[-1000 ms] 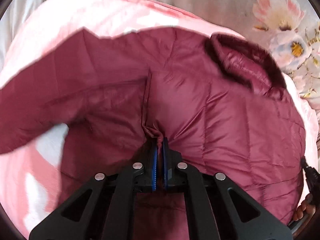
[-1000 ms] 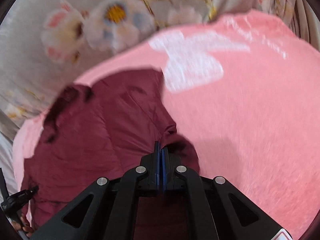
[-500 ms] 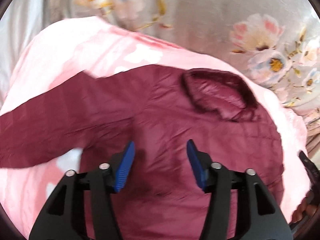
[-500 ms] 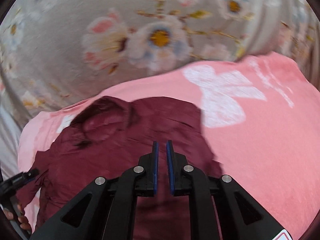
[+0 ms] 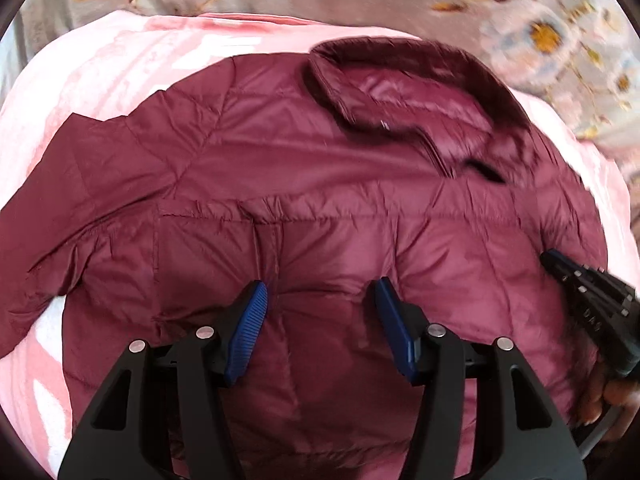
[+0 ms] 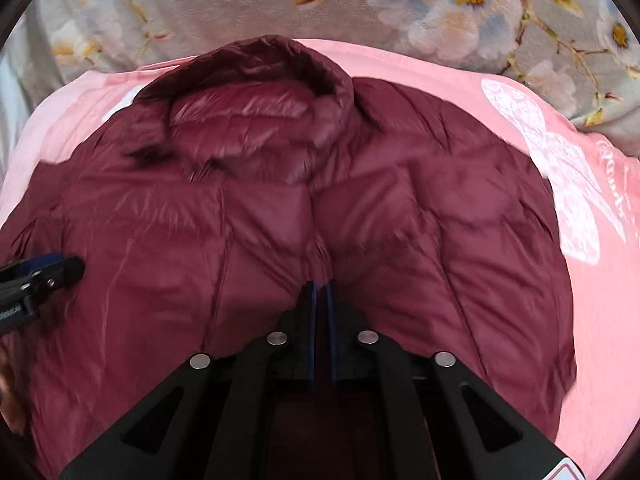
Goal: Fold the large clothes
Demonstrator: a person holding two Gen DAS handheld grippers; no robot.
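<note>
Maroon puffer jacket (image 5: 320, 208) flat on pink blanket (image 5: 120, 64)

Bedroom: floral bedsheet (image 6: 208, 8), pink blanket (image 5: 100, 64).

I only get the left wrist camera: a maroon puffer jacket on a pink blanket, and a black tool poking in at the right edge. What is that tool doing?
Observer: That is the right gripper. Its jaws are shut on a pinch of the puffer jacket; the fabric puckers at their tips.
Operator: Does a sleeve stick out on that side?
Observer: No. The jacket's edge there is rounded, and no sleeve lies out on the pink blanket.
Operator: Anything else beside it?
Observer: A white butterfly-like print with script lettering on the blanket.
</note>
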